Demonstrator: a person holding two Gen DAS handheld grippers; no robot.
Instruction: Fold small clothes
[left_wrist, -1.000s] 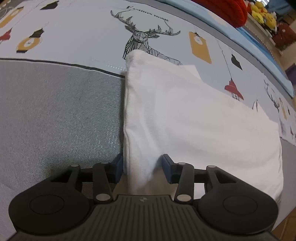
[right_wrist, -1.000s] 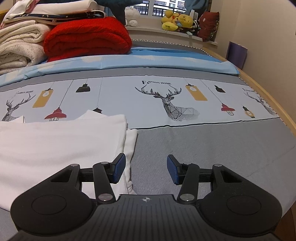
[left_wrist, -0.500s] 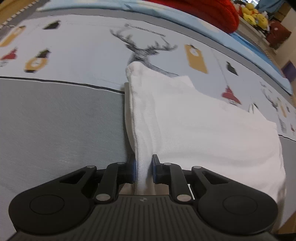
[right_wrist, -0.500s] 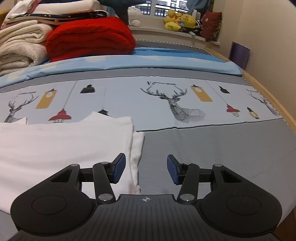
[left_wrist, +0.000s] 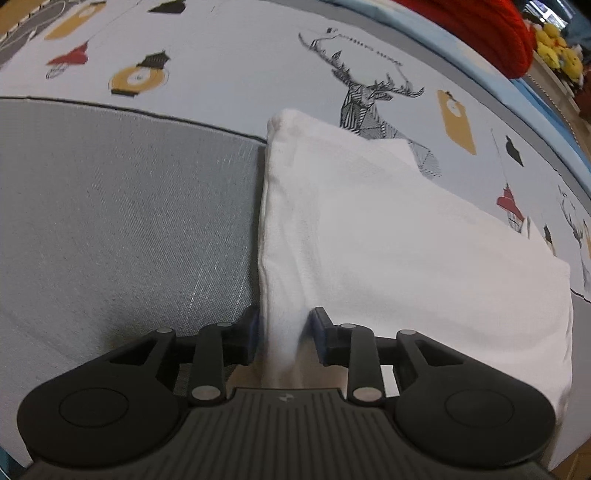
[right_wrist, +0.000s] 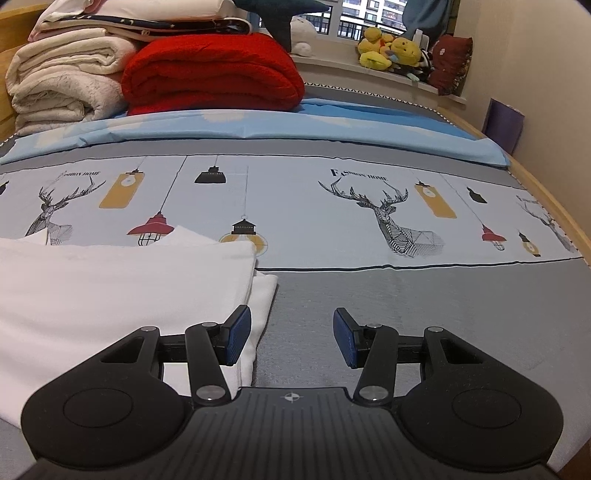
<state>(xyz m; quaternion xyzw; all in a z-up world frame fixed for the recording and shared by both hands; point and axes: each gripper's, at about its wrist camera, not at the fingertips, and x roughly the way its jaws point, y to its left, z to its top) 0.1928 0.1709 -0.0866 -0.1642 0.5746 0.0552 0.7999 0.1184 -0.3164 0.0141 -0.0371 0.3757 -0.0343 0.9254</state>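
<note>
A folded white garment (left_wrist: 388, 240) lies on the printed bed sheet (left_wrist: 221, 55). My left gripper (left_wrist: 284, 332) points steeply down at its near left edge. A raised ridge of the cloth stands between its jaws, which are opening, and the pads no longer pinch it. In the right wrist view the same garment (right_wrist: 110, 288) fills the lower left. My right gripper (right_wrist: 291, 336) stands open at the garment's right edge. Its left fingertip (right_wrist: 236, 332) hangs over the cloth's corner, and grey sheet shows between the fingers.
A red blanket (right_wrist: 210, 74) and rolled white blankets (right_wrist: 62, 85) are stacked at the bed's far end on a blue sheet (right_wrist: 258, 125). Plush toys (right_wrist: 388, 48) sit on the window sill. The bed's wooden rim (right_wrist: 554, 206) runs along the right.
The left jaws closed tight on the garment's edge fold half a second ago and have since widened. The left gripper shifted along the bed. The right gripper drifted sideways, still open.
</note>
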